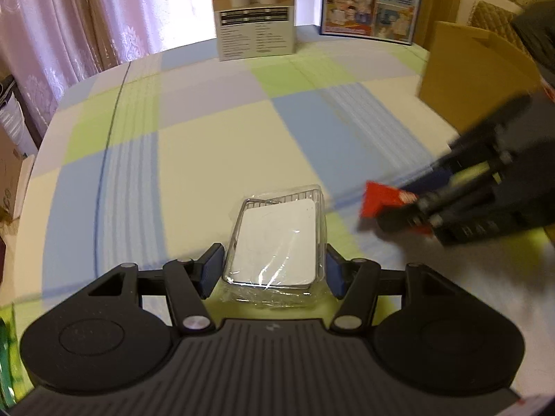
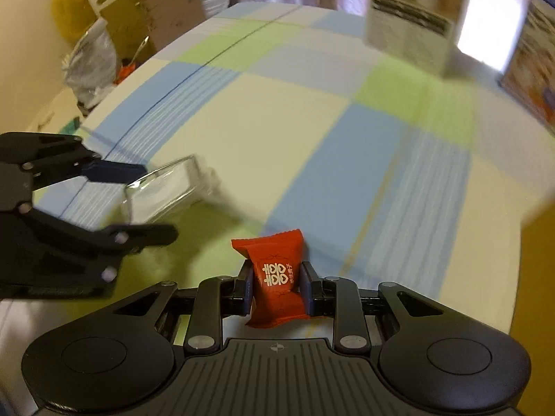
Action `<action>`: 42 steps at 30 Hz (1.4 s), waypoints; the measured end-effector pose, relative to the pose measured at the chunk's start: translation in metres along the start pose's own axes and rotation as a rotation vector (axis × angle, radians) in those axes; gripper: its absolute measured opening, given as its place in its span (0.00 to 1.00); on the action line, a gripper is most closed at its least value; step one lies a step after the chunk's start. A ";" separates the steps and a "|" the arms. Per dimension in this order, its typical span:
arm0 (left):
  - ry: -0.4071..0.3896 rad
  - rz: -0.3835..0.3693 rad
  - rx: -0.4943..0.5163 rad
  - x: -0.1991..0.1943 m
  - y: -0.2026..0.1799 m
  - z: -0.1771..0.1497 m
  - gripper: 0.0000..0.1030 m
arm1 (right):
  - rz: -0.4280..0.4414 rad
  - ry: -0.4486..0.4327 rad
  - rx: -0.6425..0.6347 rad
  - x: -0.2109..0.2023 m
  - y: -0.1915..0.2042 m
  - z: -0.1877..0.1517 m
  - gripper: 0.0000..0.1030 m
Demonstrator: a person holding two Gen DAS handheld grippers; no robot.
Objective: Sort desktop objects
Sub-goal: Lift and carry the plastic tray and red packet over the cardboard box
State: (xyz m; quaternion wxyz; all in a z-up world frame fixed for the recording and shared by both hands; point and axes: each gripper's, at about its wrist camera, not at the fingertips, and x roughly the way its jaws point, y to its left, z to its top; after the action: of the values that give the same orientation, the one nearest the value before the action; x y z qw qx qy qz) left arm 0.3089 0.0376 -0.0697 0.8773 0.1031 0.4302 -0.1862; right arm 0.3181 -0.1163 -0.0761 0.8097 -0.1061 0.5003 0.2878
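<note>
A clear plastic case with a white card inside (image 1: 277, 246) sits between the blue pads of my left gripper (image 1: 274, 270), which is shut on its two sides just above the checked tablecloth. From the right wrist view the same case (image 2: 163, 190) tilts in the left gripper (image 2: 138, 201) at the left. My right gripper (image 2: 275, 289) is shut on a red candy packet (image 2: 277, 279) with white characters. Seen from the left wrist, that red packet (image 1: 383, 201) and the right gripper (image 1: 409, 208) are blurred at the right.
A brown cardboard box (image 1: 475, 72) stands at the table's right side. Two printed boxes (image 1: 255, 10) (image 1: 371, 0) stand upright at the far edge. Bags and cartons (image 2: 114, 34) pile up beyond the table's left edge. The checked tablecloth (image 1: 215, 131) covers the table.
</note>
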 end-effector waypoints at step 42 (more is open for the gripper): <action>-0.005 0.007 -0.094 -0.039 -0.109 -0.067 0.59 | -0.158 -0.080 0.081 -0.061 0.027 -0.144 0.40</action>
State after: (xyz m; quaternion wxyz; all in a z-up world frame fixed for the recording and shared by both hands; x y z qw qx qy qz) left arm 0.1936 -0.0291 -0.0816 0.8828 0.0628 0.4359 -0.1632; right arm 0.1747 -0.1826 -0.0890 0.8528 -0.1008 0.4689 0.2065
